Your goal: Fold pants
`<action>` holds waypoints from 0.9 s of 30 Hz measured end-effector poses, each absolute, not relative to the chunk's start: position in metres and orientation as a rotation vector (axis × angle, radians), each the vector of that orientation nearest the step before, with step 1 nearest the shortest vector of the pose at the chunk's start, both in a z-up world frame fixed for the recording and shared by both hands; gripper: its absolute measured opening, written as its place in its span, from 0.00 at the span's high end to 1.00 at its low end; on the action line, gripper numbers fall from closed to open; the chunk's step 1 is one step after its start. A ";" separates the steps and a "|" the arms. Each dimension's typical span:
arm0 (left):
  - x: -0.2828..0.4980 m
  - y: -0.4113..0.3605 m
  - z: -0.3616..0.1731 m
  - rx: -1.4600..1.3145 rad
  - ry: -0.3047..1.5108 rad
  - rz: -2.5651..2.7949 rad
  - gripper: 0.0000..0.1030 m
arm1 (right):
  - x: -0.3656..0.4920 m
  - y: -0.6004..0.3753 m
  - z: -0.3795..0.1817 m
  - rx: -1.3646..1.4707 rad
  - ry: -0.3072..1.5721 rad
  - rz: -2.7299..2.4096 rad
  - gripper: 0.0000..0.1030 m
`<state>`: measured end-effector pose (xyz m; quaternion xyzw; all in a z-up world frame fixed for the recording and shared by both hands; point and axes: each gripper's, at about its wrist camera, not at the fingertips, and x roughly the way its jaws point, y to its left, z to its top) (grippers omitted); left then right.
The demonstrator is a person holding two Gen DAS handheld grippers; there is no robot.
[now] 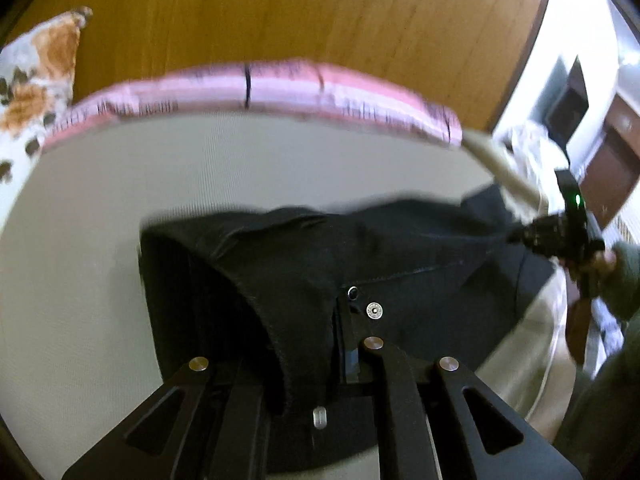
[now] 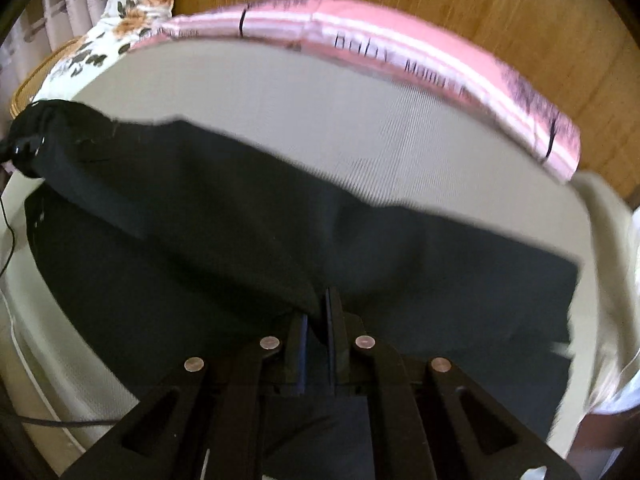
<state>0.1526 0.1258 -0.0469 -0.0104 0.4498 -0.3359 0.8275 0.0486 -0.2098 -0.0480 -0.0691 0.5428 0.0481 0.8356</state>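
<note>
Black pants (image 1: 400, 248) lie on a grey-white bed sheet (image 1: 280, 168). My left gripper (image 1: 308, 344) is shut on a raised fold of the pants near the waistband, beside the metal button (image 1: 374, 311). The right gripper shows at the far right of the left wrist view (image 1: 516, 236), clamped on the other end of the fabric. In the right wrist view the right gripper (image 2: 318, 312) is shut on a ridge of the pants (image 2: 240, 216), which stretch leftward to the left gripper (image 2: 24, 148). A lower layer of the pants (image 2: 460, 304) lies flat on the sheet (image 2: 320, 112).
A pink printed blanket roll (image 1: 256, 88) (image 2: 400, 48) lies along the far edge of the bed against a wooden headboard (image 1: 320, 12). A floral pillow (image 1: 36, 80) (image 2: 132, 20) sits at the far left. A dark cable (image 2: 8, 224) hangs at the left bed edge.
</note>
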 end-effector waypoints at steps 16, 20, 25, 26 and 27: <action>0.121 0.174 -0.037 -0.017 1.089 -0.479 0.36 | 0.032 -0.201 -0.074 -0.131 1.115 0.034 0.80; 0.111 0.196 -0.026 -0.203 1.116 -0.387 0.35 | 0.022 -0.202 -0.067 -0.104 1.091 0.015 0.61; 0.091 0.203 -0.036 -0.530 1.213 -0.378 0.36 | 0.009 -0.211 -0.060 -0.032 1.087 0.023 0.60; 0.088 0.200 -0.038 -0.568 1.213 -0.383 0.36 | 0.005 -0.214 -0.058 0.000 1.085 0.028 0.59; 0.086 0.195 -0.041 -0.603 1.215 -0.384 0.36 | 0.001 -0.217 -0.056 0.039 1.083 0.035 0.59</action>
